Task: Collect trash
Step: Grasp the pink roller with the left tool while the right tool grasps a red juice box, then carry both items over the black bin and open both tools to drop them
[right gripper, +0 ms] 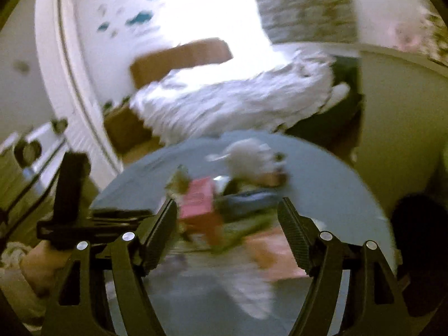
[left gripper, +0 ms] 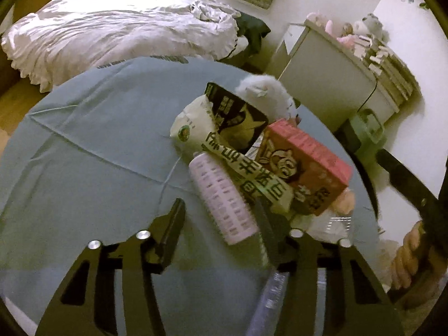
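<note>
A pile of trash lies on a round table with a blue-grey cloth (left gripper: 92, 151). It holds a pink box (left gripper: 305, 156) with a cartoon, a white bottle with pink print (left gripper: 221, 198), a white wrapper with dark characters (left gripper: 246, 173), a black packet with a star (left gripper: 238, 117) and a white fluffy thing (left gripper: 266, 92). My left gripper (left gripper: 218, 210) is open, with the bottle between its fingers. My right gripper (right gripper: 226, 210) is open above the same pile; that view is blurred, and the pink box (right gripper: 198, 198) shows between its fingers.
A bed with a rumpled white duvet (left gripper: 117, 30) lies beyond the table. A white cabinet (left gripper: 330, 75) with soft toys and books stands at the right, a green bin (left gripper: 366, 128) beside it. The other hand and gripper handle (left gripper: 414, 184) are at the right edge.
</note>
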The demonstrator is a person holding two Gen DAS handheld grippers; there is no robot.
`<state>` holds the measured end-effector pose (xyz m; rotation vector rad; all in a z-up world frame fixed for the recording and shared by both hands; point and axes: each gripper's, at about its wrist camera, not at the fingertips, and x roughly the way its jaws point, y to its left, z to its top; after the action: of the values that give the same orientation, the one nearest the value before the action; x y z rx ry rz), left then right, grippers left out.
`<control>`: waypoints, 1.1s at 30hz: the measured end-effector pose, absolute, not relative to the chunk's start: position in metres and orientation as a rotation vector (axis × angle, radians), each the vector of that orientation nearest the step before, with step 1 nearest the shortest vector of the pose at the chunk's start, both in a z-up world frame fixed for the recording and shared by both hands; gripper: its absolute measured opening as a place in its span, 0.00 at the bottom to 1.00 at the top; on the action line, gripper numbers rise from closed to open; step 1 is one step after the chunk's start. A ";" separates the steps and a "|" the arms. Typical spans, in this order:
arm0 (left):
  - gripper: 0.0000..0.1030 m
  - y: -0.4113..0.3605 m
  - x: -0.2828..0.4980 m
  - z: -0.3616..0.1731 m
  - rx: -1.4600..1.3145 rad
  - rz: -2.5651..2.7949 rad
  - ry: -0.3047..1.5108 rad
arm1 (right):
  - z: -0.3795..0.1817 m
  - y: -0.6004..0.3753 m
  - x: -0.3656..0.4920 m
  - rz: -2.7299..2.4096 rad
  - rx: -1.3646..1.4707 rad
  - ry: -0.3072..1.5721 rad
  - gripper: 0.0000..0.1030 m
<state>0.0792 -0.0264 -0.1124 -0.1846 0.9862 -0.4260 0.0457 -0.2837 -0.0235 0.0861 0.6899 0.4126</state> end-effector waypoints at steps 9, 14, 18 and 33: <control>0.31 -0.019 0.080 -0.115 -0.190 -0.501 0.960 | -0.053 -0.216 0.078 0.391 -0.078 0.864 0.33; 0.30 -0.005 0.070 -0.110 -0.253 -0.532 0.946 | -0.038 -0.241 0.063 0.424 0.010 0.801 0.32; 0.29 0.004 0.060 -0.091 -0.273 -0.561 0.914 | -0.017 -0.286 0.046 0.410 0.113 0.741 0.32; 0.29 -0.152 0.069 -0.015 -0.197 -0.887 0.819 | -0.016 -0.538 -0.006 -0.062 0.433 0.582 0.32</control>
<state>0.0687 -0.1520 -0.0154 -0.1967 0.8190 -0.8869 -0.0057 -0.5375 -0.0159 0.4330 0.5819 -0.0625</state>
